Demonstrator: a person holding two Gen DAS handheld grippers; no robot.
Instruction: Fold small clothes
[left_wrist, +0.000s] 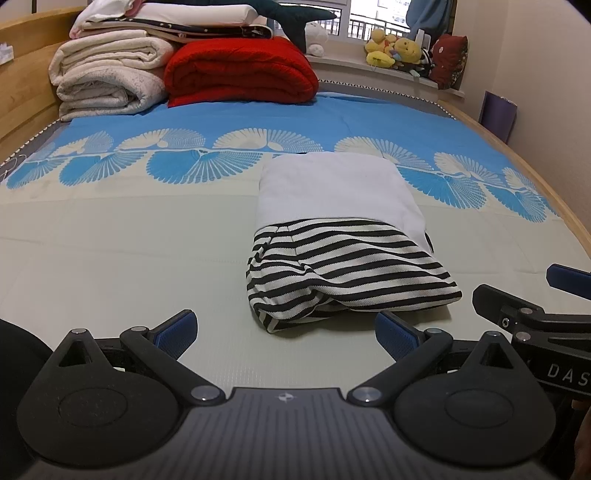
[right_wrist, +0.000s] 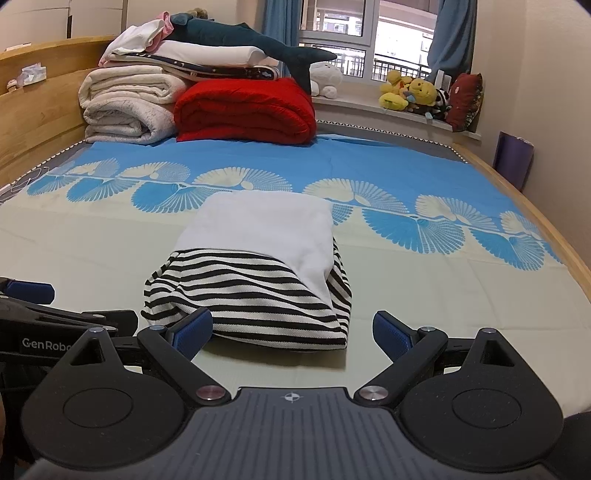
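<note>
So the folded garment (left_wrist: 340, 236) is sitting flat on the bed (left_wrist: 110, 236), on the pale part of the sheet just this side of the blue fan-pattern band (left_wrist: 184, 162). It's a compact bundle: a plain white layer on top at the far end, black-and-white striped fabric sticking out from under it at the near end. The striped end looks a bit puffy and rumpled, not totally flat.

Both tools are parked right in front of the garment's near edge, neither one holding anything. The left gripper (left_wrist: 286, 334) has its blue-padded fingers (left_wrist: 177, 332) spread wide, and the garment's near left corner sits just beyond the gap between them. The right gripper (right_wrist: 291, 332) is spread wide too; its left finger (right_wrist: 194, 330) is just beside the striped hem, maybe brushing it, hard to call from this angle. The two grippers sit side by side, close together, each one poking into the edge of the other's view.

Further out from the garment, at the head of the bed behind it, there's a rolled red blanket (left_wrist: 240, 70) and next to that a stack of cream blankets (left_wrist: 107, 74) with more folded bedding and a dark teal plush shark (right_wrist: 251, 40) on top. Off to the far right of the garment, on the window sill, a pile of yellow plush toys (right_wrist: 410, 92) and a dark red cushion (right_wrist: 467, 99).
</note>
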